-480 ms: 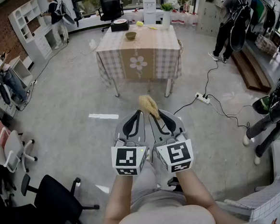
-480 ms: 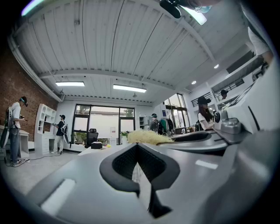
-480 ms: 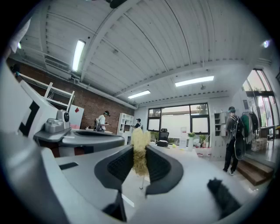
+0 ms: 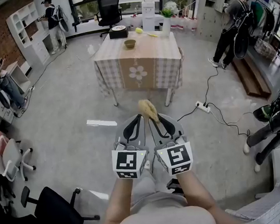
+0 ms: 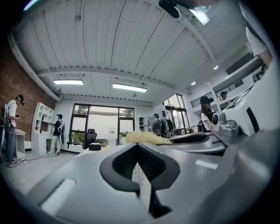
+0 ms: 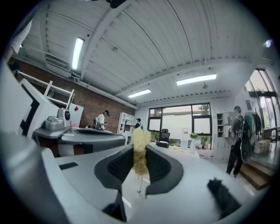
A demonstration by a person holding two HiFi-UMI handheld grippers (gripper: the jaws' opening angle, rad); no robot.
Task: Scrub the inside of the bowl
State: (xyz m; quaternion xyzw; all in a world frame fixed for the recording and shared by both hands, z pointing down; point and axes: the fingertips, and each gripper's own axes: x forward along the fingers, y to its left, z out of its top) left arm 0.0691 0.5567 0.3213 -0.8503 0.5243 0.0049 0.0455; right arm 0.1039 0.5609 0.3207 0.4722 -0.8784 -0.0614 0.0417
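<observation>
The small brown bowl stands on the far table with the checked cloth, well beyond both grippers. A tan fibrous scrub pad sticks out of my right gripper, which is shut on it; the right gripper view has the scrub pad pinched between the dark pads of the right gripper. My left gripper is held close beside it, shut with nothing in it. In the left gripper view the left gripper has its jaws together, and the scrub pad shows just past them.
A black box carrying a plate, a yellow item and a white vase share the table. On the floor are a power strip with cables and a white strip. Office chairs stand lower left. People stand around the room.
The table and the floor marks sit slightly lower and nearer in the head view. Both grippers hold the same places side by side, still shut, the pad still in the right one.
</observation>
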